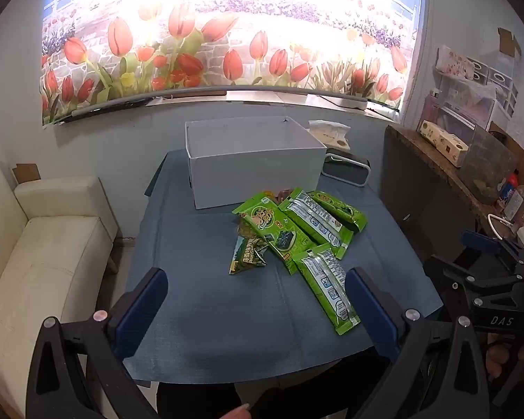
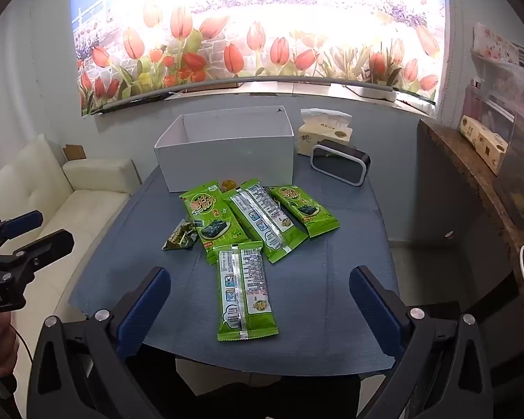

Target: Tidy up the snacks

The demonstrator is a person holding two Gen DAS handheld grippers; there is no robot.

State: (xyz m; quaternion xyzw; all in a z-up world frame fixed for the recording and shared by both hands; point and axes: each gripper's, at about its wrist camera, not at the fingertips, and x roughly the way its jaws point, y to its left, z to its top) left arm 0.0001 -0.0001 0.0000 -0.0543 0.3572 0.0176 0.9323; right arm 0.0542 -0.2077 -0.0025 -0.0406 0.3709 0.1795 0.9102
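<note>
Small brown snack half hidden behind green packets, box interior unseen

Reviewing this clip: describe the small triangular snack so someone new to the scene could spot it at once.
Start at the white box at the far side of the blue-covered table; the snack pile lies just in front of it. At the pile's left edge sits the triangular packet, small, dark and pyramid-shaped, unlike the long flat bright green packets beside it.

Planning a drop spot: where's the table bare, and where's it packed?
Bare cloth: the near-left stretch of the table between the triangular packet and the front edge, and the right side beyond the green packets. Crowded: mid-table packet pile up to the white box; tissue pack and black device fill the far right.
</note>
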